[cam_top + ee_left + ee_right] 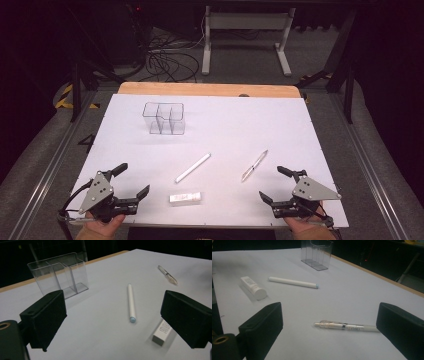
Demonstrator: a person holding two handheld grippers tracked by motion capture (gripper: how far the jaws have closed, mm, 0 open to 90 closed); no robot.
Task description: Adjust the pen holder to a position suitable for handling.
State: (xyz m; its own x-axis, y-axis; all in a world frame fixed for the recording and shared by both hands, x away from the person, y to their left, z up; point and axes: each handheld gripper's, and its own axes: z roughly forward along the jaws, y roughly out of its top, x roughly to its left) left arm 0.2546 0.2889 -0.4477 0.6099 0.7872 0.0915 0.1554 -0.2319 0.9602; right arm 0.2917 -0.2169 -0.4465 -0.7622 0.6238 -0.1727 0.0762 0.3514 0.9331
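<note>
Two empty grippers wait at the near edge of the table

The left gripper (131, 181) is held by a hand (102, 227) at the near left corner of the white table (300, 130). Its black jaws are spread wide and hold nothing. The right gripper (272, 184) is held at the near right corner by the other hand (307, 231); its jaws are also spread and empty.

Between the two grippers, near the near edge, lies a small white rectangular eraser with a printed label (185, 198). A little farther, near the middle of the table, lies a long white stick-shaped pen with a pale blue tip (193, 167), set diagonally. To its right, apart from it, lies a clear plastic pen with a white end (254, 165), also diagonal, just beyond the right gripper.

Toward the far left corner stands a clear plastic organizer box with several compartments (163, 118), upright, with nothing visible inside.
</note>
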